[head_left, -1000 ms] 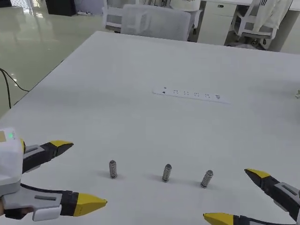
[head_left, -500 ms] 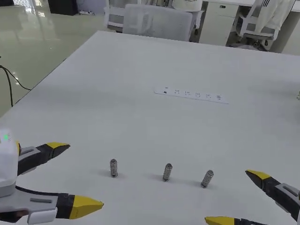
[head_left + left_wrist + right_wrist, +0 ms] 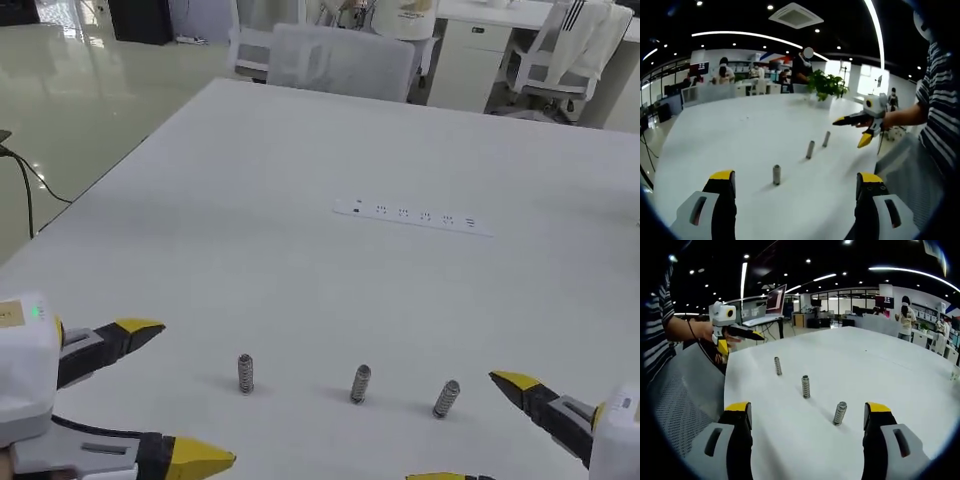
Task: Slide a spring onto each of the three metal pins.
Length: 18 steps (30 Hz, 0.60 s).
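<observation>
- Three short grey metal pins stand in a row on the wide white bench (image 3: 300,150): left pin (image 3: 246,373), middle pin (image 3: 361,383), right pin (image 3: 446,398). Each has a coiled silver spring (image 3: 805,386) around it, which is clearest in the right gripper view. Left and middle look upright, and the right pin leans a bit.

- ok, and the tools? how much room around them?

- The left tool (image 3: 195,393) is low on the left with its yellow-tipped jaws spread wide and nothing between them. It's well apart from the left pin. The right tool (image 3: 455,430) is low on the right, jaws also gaping with nothing in them, upper tip near the right pin but not touching. The row sits between the two.

- edges?

- The row is close to the person's side of the bench. In both gripper views that near edge runs not far from the pins, with a grey mesh chair (image 3: 675,405) beyond it. The left edge runs off diagonally, with shiny pale floor (image 3: 80,90) past it. Beyond the row it's bare top up to a flat white power strip (image 3: 412,216), well apart from the pins. Then there's more bare top to the far edge, where a grey office chair (image 3: 340,60) is pushed in.
</observation>
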Each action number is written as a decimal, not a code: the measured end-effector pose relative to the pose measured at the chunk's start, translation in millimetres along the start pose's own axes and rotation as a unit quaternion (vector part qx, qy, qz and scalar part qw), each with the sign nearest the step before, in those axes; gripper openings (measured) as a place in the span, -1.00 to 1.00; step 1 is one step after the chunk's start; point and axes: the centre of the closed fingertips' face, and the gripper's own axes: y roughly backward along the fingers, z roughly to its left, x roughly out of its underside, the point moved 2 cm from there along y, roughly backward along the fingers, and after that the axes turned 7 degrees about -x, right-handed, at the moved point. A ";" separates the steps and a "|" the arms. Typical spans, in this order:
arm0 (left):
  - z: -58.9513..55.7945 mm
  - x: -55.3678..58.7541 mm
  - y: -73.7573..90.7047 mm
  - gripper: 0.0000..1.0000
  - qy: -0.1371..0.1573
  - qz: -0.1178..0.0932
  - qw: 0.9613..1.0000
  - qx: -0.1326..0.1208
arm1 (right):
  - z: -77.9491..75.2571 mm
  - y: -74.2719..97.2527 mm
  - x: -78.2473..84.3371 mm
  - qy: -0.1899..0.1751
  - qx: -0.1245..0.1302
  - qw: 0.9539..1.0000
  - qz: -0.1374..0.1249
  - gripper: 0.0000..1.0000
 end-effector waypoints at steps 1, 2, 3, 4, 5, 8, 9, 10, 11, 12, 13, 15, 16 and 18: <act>0.1 0.2 -0.2 0.95 0.000 0.001 1.000 0.000 | 0.5 -0.1 0.1 0.000 -0.001 1.000 0.001 0.86; 0.1 0.3 -0.3 0.95 0.000 0.001 1.000 0.000 | 0.5 0.0 0.3 0.001 -0.002 1.000 0.001 0.86; 0.3 0.9 -0.5 0.95 0.001 0.001 1.000 0.000 | 0.9 0.0 0.5 0.001 -0.002 1.000 0.002 0.86; 1.1 2.5 -1.5 0.95 0.001 0.003 1.000 -0.001 | 1.0 0.0 1.2 0.002 -0.003 1.000 0.005 0.86; 1.0 3.3 -2.1 0.95 0.003 0.003 1.000 -0.001 | 0.5 0.3 2.1 0.002 -0.002 1.000 0.006 0.85; -1.6 5.2 -3.8 0.94 0.003 0.006 1.000 0.003 | -1.3 0.3 3.7 0.001 0.000 1.000 0.009 0.84; -3.0 5.6 -4.3 0.94 0.001 0.007 1.000 0.005 | -1.4 0.3 3.9 0.000 0.001 1.000 0.010 0.84; -3.6 5.6 -4.5 0.94 -0.001 0.009 1.000 0.007 | -1.3 0.1 3.6 0.000 0.002 1.000 0.009 0.83; -3.4 5.0 -4.4 0.94 -0.002 0.008 1.000 0.007 | -0.9 -0.4 3.1 -0.001 0.001 1.000 0.009 0.84; -2.9 4.1 -4.5 0.94 -0.001 0.006 1.000 0.006 | -0.4 -0.7 2.6 -0.001 0.000 1.000 0.008 0.84; -2.2 3.2 -4.5 0.94 0.000 0.005 1.000 0.005 | 0.6 -1.3 2.2 0.000 -0.001 1.000 0.007 0.84; -0.2 1.9 -4.2 0.93 0.000 0.003 1.000 0.002 | 3.0 -2.2 2.1 0.003 -0.003 1.000 0.009 0.84; 0.7 1.7 -4.0 0.92 0.000 0.003 1.000 0.000 | 3.3 -2.2 2.2 0.004 -0.002 1.000 0.009 0.84; 0.7 1.7 -3.6 0.92 0.002 0.003 1.000 0.000 | 3.5 -1.6 2.9 0.006 -0.002 1.000 0.011 0.84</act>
